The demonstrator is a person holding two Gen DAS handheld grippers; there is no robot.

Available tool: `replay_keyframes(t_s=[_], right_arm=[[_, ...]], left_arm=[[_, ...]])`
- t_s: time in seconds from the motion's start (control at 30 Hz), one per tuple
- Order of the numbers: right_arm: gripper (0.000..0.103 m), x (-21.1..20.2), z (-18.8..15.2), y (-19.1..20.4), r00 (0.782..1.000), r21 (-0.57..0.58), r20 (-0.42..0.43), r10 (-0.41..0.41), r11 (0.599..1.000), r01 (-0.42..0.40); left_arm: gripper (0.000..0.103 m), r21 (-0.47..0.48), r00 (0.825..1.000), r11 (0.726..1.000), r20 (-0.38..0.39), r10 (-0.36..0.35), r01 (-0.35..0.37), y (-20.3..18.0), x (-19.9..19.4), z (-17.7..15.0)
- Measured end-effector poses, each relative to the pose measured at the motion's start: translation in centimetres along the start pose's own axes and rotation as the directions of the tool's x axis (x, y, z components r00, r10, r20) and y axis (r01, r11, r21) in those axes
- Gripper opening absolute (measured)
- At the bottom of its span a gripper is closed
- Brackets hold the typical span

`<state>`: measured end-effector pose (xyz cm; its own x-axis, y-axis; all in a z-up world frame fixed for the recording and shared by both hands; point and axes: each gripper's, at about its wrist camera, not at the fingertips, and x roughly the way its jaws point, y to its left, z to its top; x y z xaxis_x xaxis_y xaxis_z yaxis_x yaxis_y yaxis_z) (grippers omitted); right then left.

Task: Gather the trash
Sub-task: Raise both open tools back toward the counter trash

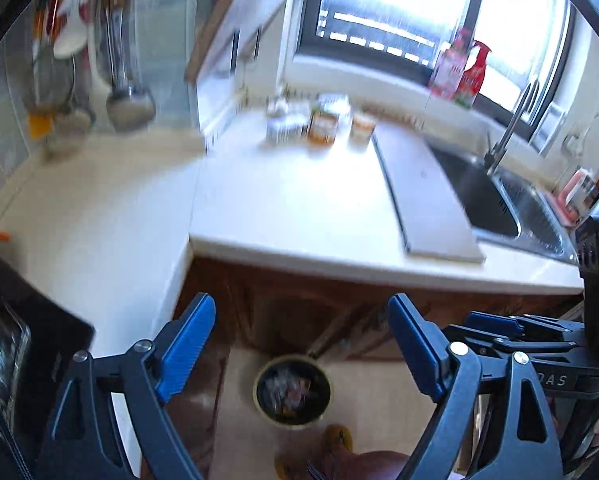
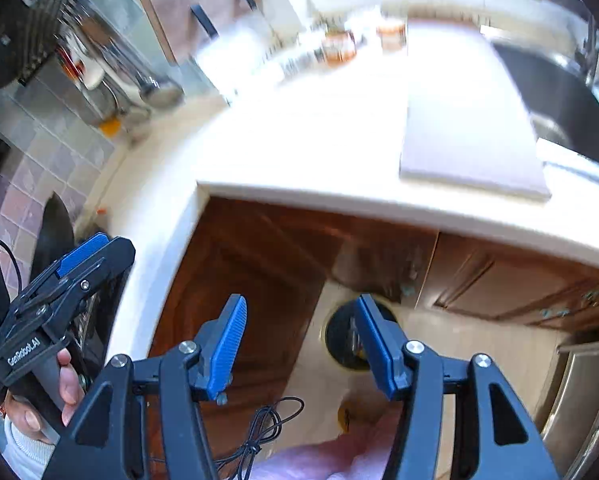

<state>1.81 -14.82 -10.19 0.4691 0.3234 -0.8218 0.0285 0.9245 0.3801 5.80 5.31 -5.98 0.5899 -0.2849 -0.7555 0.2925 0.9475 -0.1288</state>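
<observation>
On the far left, ladles and utensils (image 1: 111, 60) hang against the tiled wall, blurred. A small orange scrap (image 1: 2, 236) lies on the white L-shaped countertop (image 1: 291, 208) near its left end. Below it, at the left edge of the left wrist view, stands a dark appliance (image 1: 15, 344).

The left gripper (image 1: 301, 344) is released: its blue pads stand wide apart with nothing between them. Seen past the gap, down on the pale floor in front of the brown cabinets (image 1: 283, 304), is the round trash bin (image 1: 292, 390), with wrappers and other scraps inside it. Beside the bin, lower in the picture, a yellow slipper (image 1: 339, 438) shows.

At the back of the countertop, jars (image 1: 323, 122) stand in a blurred row. To their right a pale cutting board (image 1: 427, 196) lies flat beside the steel sink (image 1: 511, 204), whose faucet (image 1: 507, 132) rises before the window. A red spray bottle (image 1: 473, 76) stands on the sill.

In the right wrist view, the left gripper (image 2: 79, 256) appears at the left, held by a hand (image 2: 65, 384). The right gripper (image 2: 299, 344) is also unclenched and empty, its pads partly apart, with the trash bin (image 2: 341, 340) showing beyond its right finger. A thin black cable (image 2: 259, 428) lies looped on the floor below.
</observation>
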Motion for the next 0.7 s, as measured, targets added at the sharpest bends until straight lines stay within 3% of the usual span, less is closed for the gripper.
replay_keyframes(t_s=[0.37,0.53,0.7], right_arm=[[0.057,-4.5,5.7,0.3,0.992,0.003,0.122,0.005,1.000,-0.005],[0.057,-4.7,9.6,-0.7,0.986,-0.003,0.165,0.005,1.000,-0.005],[0.057,-3.0,15.6,-3.2,0.980,0.001,0.195,0.029,1.000,-0.030]], left_arm=[[0.088,0.100,0.991,0.993,0.123,0.046,-0.059,-1.2,-1.9,5.6],[0.089,0.136,0.984,0.984,0.149,0.096,-0.116,-1.7,0.4,8.7],[0.089,0.168,0.981,0.973,0.134,0.139,-0.161,-2.3,5.0,12.6]])
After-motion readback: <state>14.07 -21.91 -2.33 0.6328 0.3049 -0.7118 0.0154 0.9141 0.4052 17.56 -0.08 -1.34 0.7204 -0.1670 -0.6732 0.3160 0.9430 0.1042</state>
